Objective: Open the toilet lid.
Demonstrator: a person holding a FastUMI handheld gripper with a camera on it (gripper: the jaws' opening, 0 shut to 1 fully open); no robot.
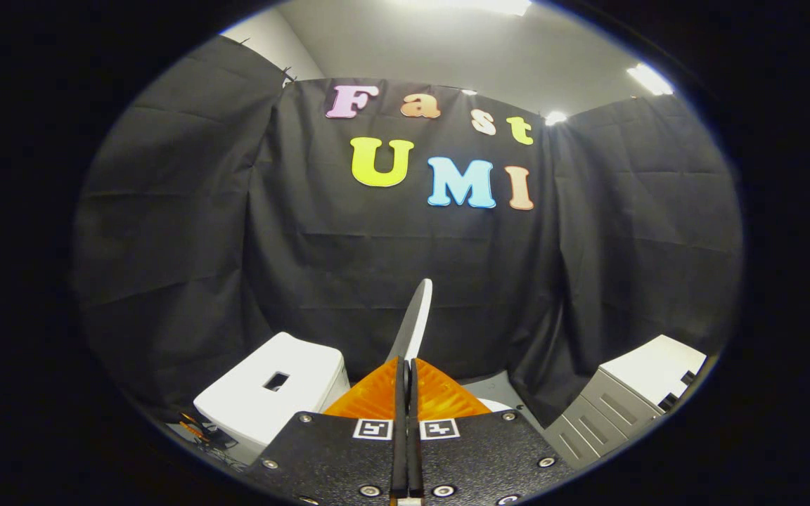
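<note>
Item: gripper (406, 365), jaws drawn together with the thin edge of the toilet lid (413, 320) pinched between them. Lid: white, seen edge-on, raised steeply and rising from the fingertips toward 12 o'clock against the black cloth wall (306, 267). Toilet tank (271, 393): white, with a small dark rectangular opening in its top, at 10 o'clock from the fingers, just beside them. Drawer cabinet (623, 400): grey with a pale top, at 3 o'clock, well apart.
</note>
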